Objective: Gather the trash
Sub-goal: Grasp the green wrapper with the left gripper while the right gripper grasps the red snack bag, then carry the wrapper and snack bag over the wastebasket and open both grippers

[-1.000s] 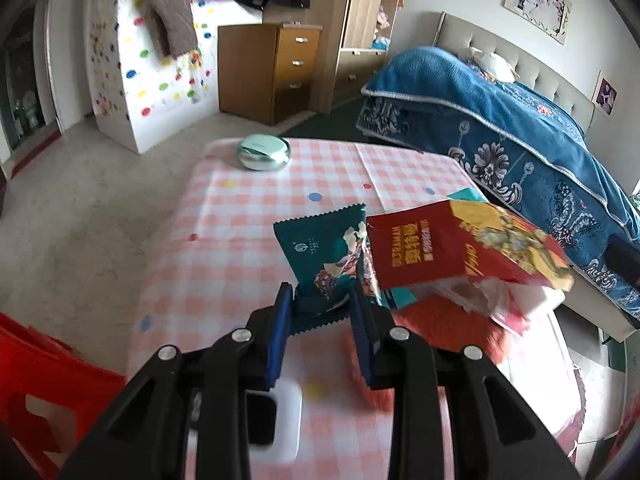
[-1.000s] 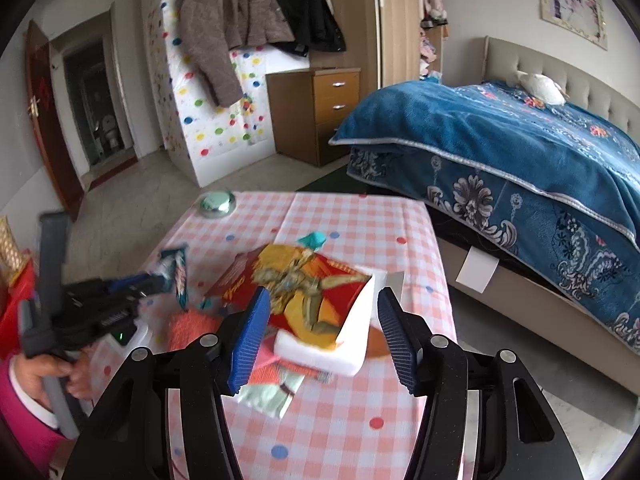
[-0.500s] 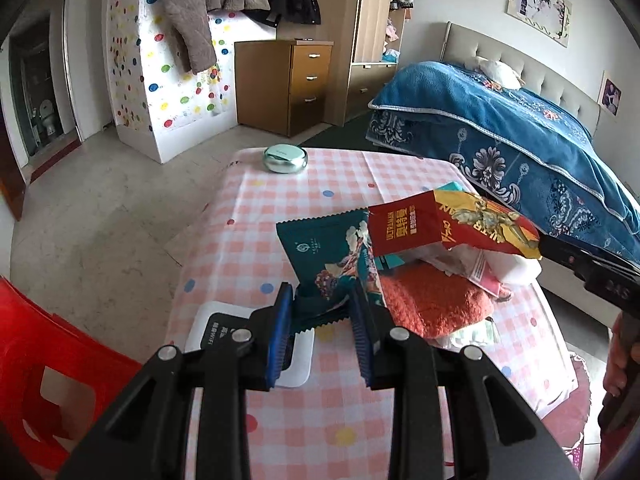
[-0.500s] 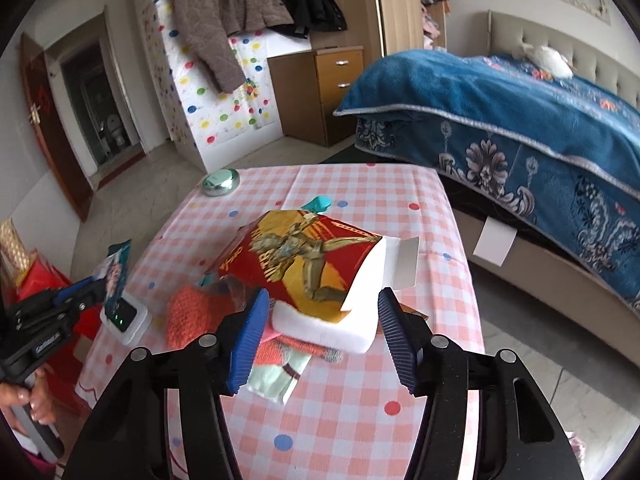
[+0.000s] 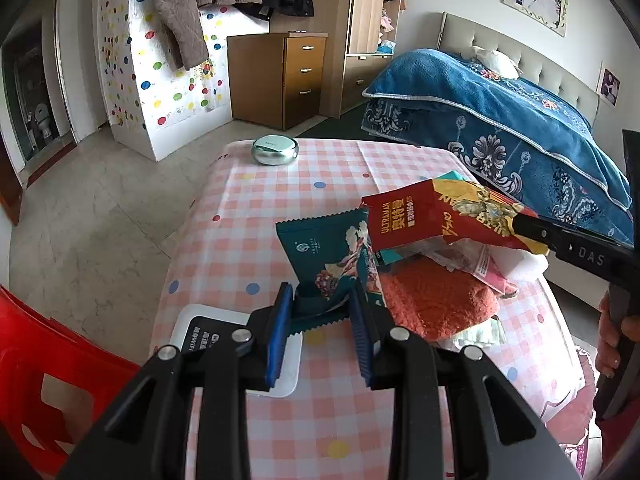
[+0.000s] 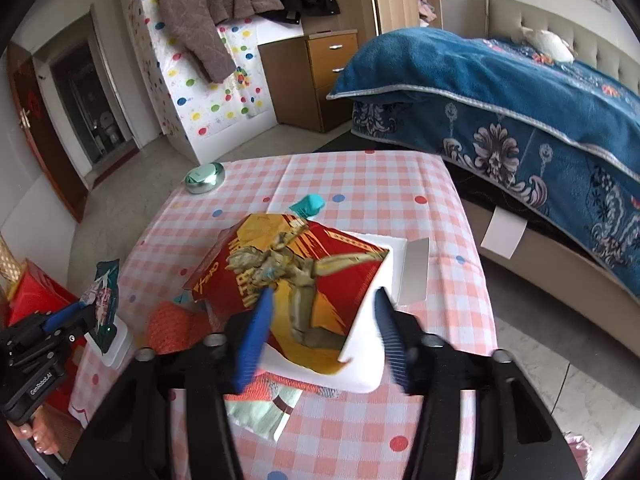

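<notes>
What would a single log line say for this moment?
left gripper: fingers shut on green snack wrapper | right gripper: fingers just closing around red box, grip unconfirmed | table: orange cloth remains

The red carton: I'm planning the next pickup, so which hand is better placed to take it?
Right. The right tool already straddles the red carton, its jaws having just been closing around it. The left tool is shut on the green wrapper, so it is occupied.
</notes>
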{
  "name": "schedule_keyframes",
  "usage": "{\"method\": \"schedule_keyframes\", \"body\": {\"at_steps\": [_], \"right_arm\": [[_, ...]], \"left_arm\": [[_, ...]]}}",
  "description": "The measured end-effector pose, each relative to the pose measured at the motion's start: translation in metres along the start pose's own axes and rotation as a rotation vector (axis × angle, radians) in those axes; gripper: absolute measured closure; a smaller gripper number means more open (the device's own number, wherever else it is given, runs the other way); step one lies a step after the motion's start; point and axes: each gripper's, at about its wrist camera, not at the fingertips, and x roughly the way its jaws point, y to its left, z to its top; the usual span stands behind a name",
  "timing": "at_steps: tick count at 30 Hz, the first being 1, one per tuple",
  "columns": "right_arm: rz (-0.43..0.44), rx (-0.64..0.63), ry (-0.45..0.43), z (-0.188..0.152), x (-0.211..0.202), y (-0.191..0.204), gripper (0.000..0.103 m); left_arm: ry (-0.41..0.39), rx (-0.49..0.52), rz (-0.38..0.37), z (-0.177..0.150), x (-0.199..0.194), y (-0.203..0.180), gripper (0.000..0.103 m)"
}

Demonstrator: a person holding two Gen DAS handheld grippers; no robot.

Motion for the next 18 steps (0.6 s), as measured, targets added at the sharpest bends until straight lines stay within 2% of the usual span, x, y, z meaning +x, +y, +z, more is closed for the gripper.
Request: {"method": "schedule_keyframes", "body": {"at_steps": [2,4,7,15,18], "right_arm": [[0.004,0.0,-0.006,0.002,-0.002,0.003,0.067],[0.016,-0.005,-0.021,0.003,-0.008,0.007,0.081],[0.052,-0.033,-0.049,0.005,-0.022,0.019,0.092],[0.164,-0.223,-0.096,-0.008,-0.057,0.081,0.101],[0.17,-0.275,-0.118,-0.013,-0.066,0.098,0.102]], "left_arm": [[0.001,-0.005,0.003,-0.001,-0.001,0.002,0.076],[-0.002,-0.007,0.008,-0.002,-0.005,0.003,0.076],[-0.013,-0.011,0.015,-0.004,-0.014,0.005,0.076],[-0.045,-0.025,0.04,-0.012,-0.047,0.014,0.076],[-0.056,-0.029,0.051,-0.016,-0.06,0.018,0.076]]}}
